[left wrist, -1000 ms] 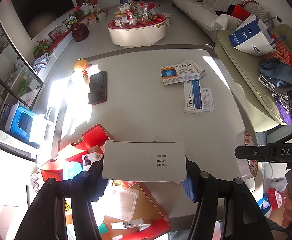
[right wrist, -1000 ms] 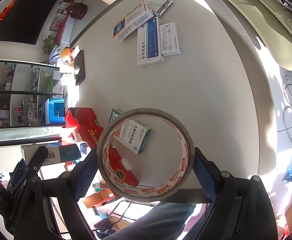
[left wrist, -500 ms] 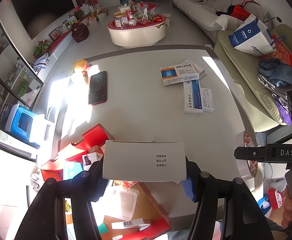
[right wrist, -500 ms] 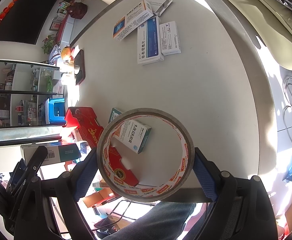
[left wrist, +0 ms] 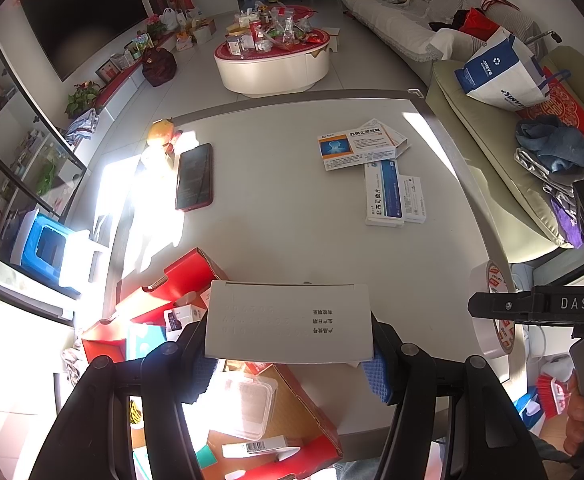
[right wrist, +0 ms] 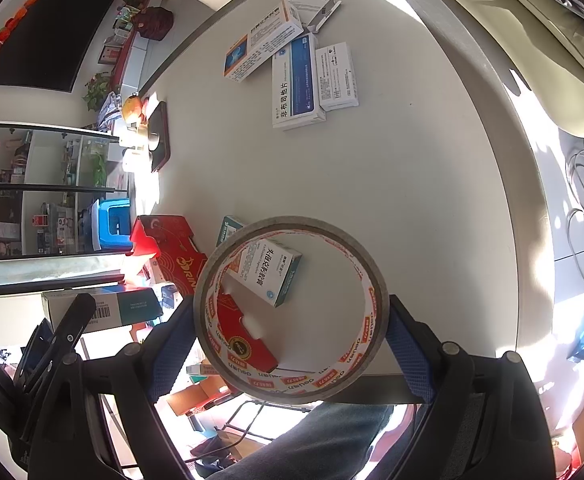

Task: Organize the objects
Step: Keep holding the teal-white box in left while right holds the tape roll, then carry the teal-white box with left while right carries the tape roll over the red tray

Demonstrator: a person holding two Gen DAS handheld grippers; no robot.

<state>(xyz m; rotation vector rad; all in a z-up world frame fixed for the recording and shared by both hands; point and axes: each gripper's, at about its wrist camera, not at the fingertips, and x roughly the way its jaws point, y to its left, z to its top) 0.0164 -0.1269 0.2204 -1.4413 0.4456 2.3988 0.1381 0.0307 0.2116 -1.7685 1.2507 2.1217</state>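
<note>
Two close wrist fisheyes, steeply downward over one shared white table [left wrist: 283,216] and medicine boxes [right wrist: 292,76].

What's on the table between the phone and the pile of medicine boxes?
Nothing: in the left wrist view, bare tabletop separates the phone from the medicine boxes.

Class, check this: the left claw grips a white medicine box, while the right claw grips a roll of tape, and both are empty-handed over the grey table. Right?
One slip: neither is empty-handed. The left claw grips the white medicine box in the left wrist view, and the right claw grips the roll of tape in the right wrist view, over the grey table.
</note>
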